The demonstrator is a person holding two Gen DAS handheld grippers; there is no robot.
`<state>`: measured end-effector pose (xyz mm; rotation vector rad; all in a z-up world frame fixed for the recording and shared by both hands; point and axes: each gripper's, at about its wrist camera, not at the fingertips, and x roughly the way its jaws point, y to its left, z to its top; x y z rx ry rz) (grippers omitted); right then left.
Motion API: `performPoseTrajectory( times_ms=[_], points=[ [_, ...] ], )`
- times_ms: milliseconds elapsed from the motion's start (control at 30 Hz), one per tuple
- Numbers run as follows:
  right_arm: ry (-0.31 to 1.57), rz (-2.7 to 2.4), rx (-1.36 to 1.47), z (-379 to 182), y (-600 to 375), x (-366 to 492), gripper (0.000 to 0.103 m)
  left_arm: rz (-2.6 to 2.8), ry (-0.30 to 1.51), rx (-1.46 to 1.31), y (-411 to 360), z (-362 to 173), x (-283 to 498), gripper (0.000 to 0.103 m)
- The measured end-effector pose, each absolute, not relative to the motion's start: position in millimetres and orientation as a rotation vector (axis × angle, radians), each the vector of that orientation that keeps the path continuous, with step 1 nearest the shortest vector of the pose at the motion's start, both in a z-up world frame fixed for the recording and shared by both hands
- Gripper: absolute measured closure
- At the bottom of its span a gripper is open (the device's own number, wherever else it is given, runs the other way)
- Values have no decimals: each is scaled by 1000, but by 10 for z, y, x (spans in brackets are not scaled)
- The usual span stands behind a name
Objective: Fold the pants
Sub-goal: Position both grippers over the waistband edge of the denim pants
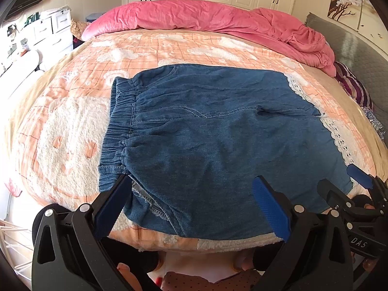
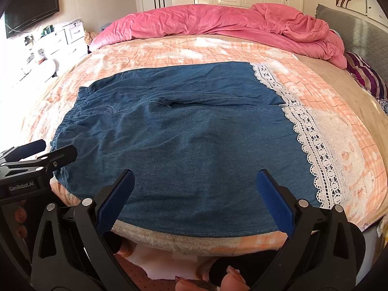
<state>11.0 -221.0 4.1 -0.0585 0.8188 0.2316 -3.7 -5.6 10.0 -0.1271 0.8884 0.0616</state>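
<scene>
Blue denim pants [image 1: 206, 131] with an elastic waistband on the left and white lace hems [image 1: 339, 135] on the right lie spread on the bed. They also show in the right wrist view [image 2: 184, 133], lace [image 2: 317, 150] at right. My left gripper [image 1: 194, 198] is open, just above the near edge by the waistband corner. My right gripper [image 2: 196, 194] is open over the near edge of the leg. Neither holds cloth. The right gripper shows at the left wrist view's right edge [image 1: 351, 181]; the left gripper shows at the right wrist view's left edge [image 2: 43, 152].
The bed has an orange-and-white plush blanket [image 1: 72, 126]. A pink duvet [image 1: 206, 17] is bunched along the far side, a striped pillow [image 1: 354, 87] at far right. White drawers [image 1: 51, 29] and a wall TV [image 2: 31, 7] stand at left, wardrobes behind.
</scene>
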Motion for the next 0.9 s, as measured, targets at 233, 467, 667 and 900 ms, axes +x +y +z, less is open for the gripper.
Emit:
performPoseTrajectory(
  times_ms=[233, 467, 667, 900],
  points=[
    [817, 230, -59, 40, -2208, 105, 8, 62, 886, -126, -61, 102, -34, 4],
    [814, 230, -58, 44, -2210, 97, 8, 61, 885, -125, -67, 105, -34, 4],
    [811, 225, -65, 51, -2207, 118, 8, 59, 882, -123, -77, 113, -36, 4],
    [809, 224, -66, 48, -2205, 113, 8, 57, 880, -123, -80, 113, -40, 4]
  ],
)
